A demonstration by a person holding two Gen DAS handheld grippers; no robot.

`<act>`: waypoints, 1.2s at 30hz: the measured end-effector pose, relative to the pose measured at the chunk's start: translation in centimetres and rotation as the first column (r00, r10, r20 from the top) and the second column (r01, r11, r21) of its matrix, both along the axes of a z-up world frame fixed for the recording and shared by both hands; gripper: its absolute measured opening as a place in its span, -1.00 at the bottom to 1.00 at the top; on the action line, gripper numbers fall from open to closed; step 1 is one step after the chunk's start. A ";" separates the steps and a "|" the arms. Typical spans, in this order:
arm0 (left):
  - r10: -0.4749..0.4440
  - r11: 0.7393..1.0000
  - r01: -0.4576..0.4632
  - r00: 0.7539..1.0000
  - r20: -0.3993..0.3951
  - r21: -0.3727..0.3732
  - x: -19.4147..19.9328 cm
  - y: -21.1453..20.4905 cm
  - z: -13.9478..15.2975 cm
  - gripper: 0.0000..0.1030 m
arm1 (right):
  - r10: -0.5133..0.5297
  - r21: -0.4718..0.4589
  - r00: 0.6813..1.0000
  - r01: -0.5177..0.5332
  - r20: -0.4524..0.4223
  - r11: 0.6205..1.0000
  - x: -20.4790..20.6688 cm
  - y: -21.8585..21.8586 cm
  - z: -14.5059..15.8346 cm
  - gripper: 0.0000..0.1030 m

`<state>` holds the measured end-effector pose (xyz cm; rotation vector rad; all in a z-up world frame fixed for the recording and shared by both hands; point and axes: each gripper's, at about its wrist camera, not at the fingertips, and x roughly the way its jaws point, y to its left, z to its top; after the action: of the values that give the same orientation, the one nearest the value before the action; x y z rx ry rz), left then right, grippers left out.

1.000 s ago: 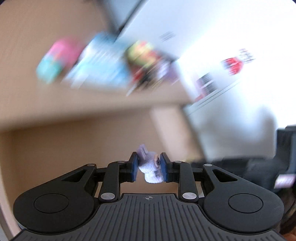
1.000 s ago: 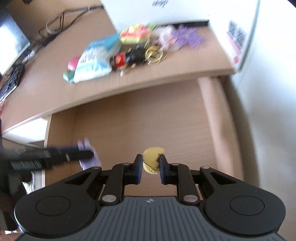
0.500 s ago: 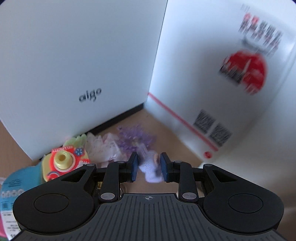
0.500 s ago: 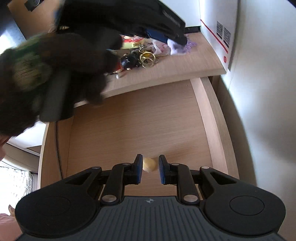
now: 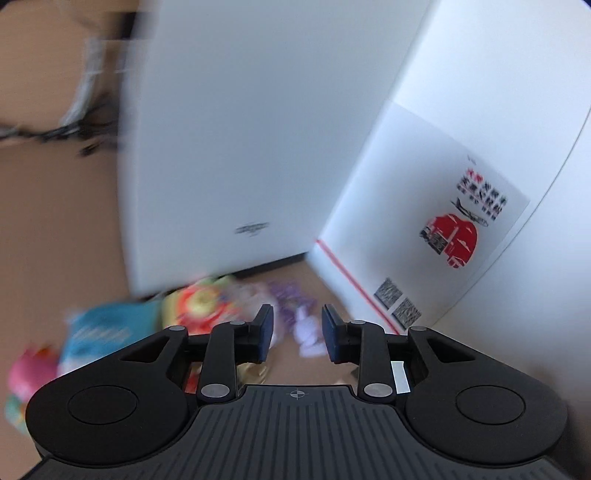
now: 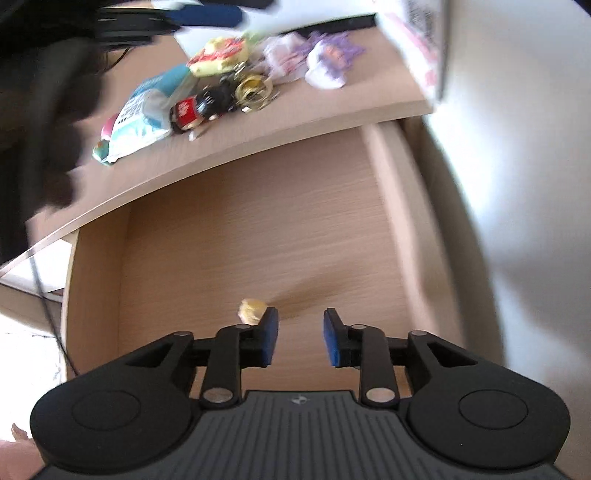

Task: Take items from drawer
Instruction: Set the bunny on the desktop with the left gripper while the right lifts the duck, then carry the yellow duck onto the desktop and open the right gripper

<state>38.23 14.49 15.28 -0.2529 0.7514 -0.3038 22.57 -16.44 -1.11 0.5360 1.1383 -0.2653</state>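
Note:
My left gripper (image 5: 297,332) is open above the desk (image 5: 59,221). A small white and lavender item (image 5: 308,334) lies on the desk beyond its fingertips, and it also shows in the right wrist view as the white and lavender item (image 6: 325,72), free of any gripper. My right gripper (image 6: 300,339) is open over the open wooden drawer (image 6: 258,221). A small yellow item (image 6: 252,309) sits on the drawer floor just outside the tip of the left finger, not between the jaws. The left gripper (image 6: 207,14) is a blur at the top of that view.
A teal packet (image 6: 144,114), a red and black toy (image 6: 195,109), gold rings (image 6: 253,88), a yellow and red toy (image 6: 218,55) and a purple piece (image 6: 332,48) crowd the desk. A white box (image 5: 221,147) and a labelled white box (image 5: 450,236) stand behind them.
The left gripper has let go of the white and lavender item on the desk and pulled back. The right gripper's jaws have widened, and the yellow item now lies left of them.

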 end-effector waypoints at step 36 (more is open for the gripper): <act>0.354 0.921 -0.387 0.876 -0.328 -0.039 -15.4 12.8 -6.3 -0.38 | -0.078 -0.425 0.949 0.209 0.305 0.881 13.8 -7.1 6.6 -0.49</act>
<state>22.82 27.32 9.01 -0.5468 0.9850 0.0689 36.40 -23.55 5.50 0.2297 0.7245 -0.5540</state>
